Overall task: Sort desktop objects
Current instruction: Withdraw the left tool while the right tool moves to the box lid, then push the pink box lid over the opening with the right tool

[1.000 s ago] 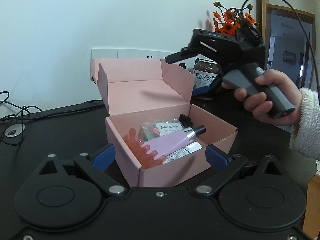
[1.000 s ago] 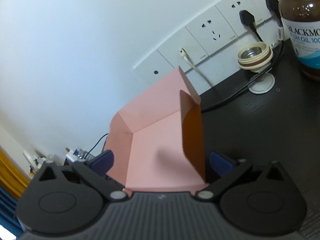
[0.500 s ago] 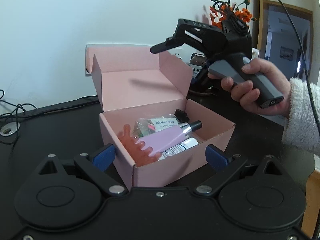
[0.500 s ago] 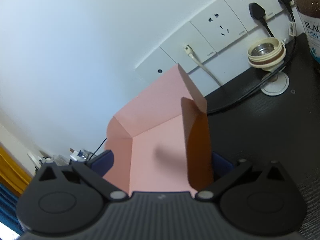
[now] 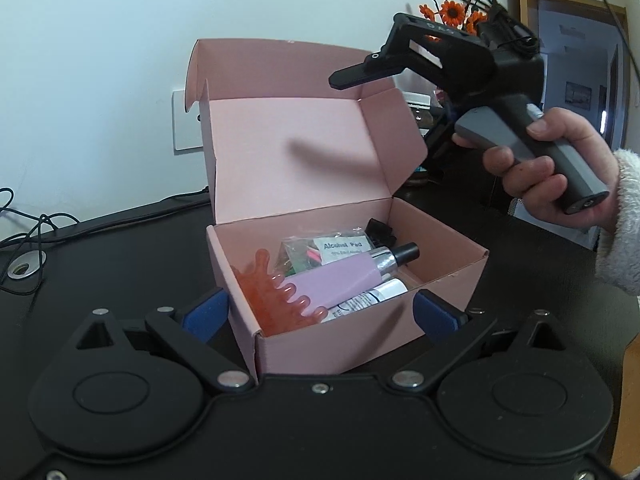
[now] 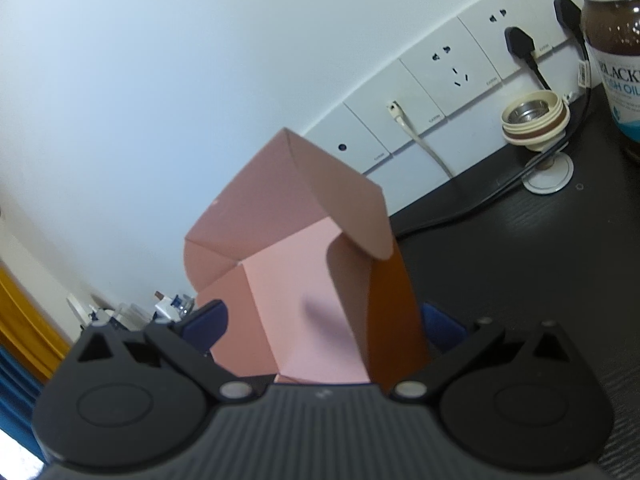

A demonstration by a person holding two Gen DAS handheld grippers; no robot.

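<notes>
A pink cardboard box (image 5: 360,340) sits on the black desk, its lid (image 5: 288,148) standing up. Inside lie an orange comb (image 5: 276,300), a lilac tube (image 5: 340,280), a white bottle (image 5: 372,296) and an alcohol pad packet (image 5: 340,246). My left gripper (image 5: 320,312) is open, its blue pads on either side of the box's front wall. My right gripper (image 5: 360,72) hovers above the lid's right side flap. In the right wrist view the lid (image 6: 304,280) stands between its open fingers (image 6: 208,316).
A brown fish-oil bottle (image 6: 616,60) and a small round jar (image 6: 534,120) stand at the back right under a row of wall sockets (image 6: 452,76) with plugged cables. Orange flowers (image 5: 452,12) stand behind the right gripper. Cables (image 5: 36,224) trail on the left.
The right gripper has moved closer to the lid, and the lid's top flap has folded forward. The left gripper has moved closer to the box.
</notes>
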